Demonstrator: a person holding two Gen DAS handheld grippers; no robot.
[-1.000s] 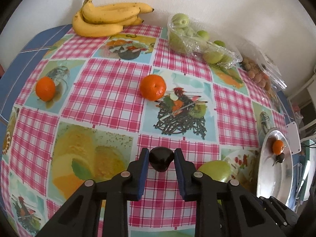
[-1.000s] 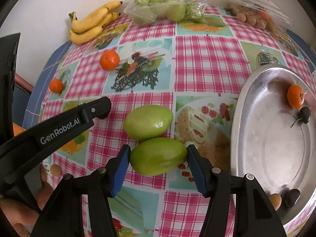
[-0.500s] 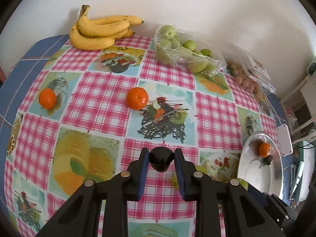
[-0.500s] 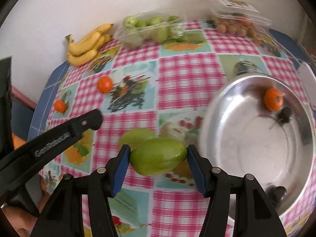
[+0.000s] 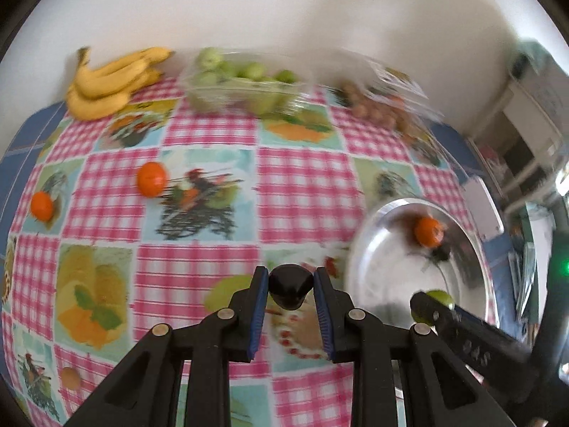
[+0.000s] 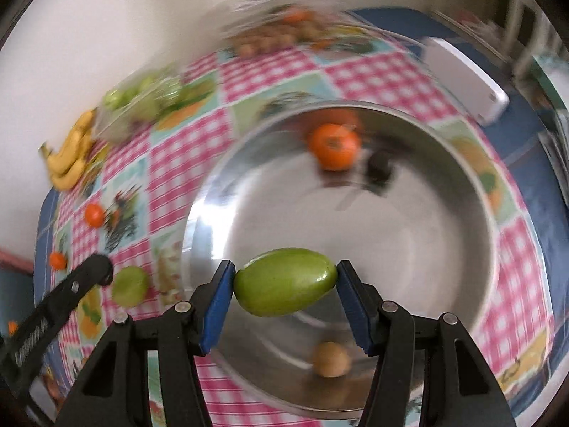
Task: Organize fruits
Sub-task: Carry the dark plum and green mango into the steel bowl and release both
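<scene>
Nearest, our right hand-held gripper [image 6: 285, 286] pinches a green mango [image 6: 285, 281] end to end, held over the near part of the steel bowl [image 6: 462, 284]. Our left hand-held gripper [image 5: 291, 286] pinches a small dark fruit [image 5: 290, 290] above the table [image 5: 199, 270], just left of the bowl.

In the bowl we count a small tan fruit [image 6: 330, 359] below the mango, then a tangerine [image 6: 333, 146] and a dark fruit [image 6: 379, 168] at the far side.

On the table beyond: a second green mango [image 6: 129, 286], two tangerines [image 5: 152, 179] [image 5: 42, 206], bananas [image 5: 113, 83], and a clear tray of green fruit [image 5: 245, 83].

We judge the step to be placing. We should lower the mango toward bare steel clear of the tan fruit, then spread the jaws low so it does not roll.
</scene>
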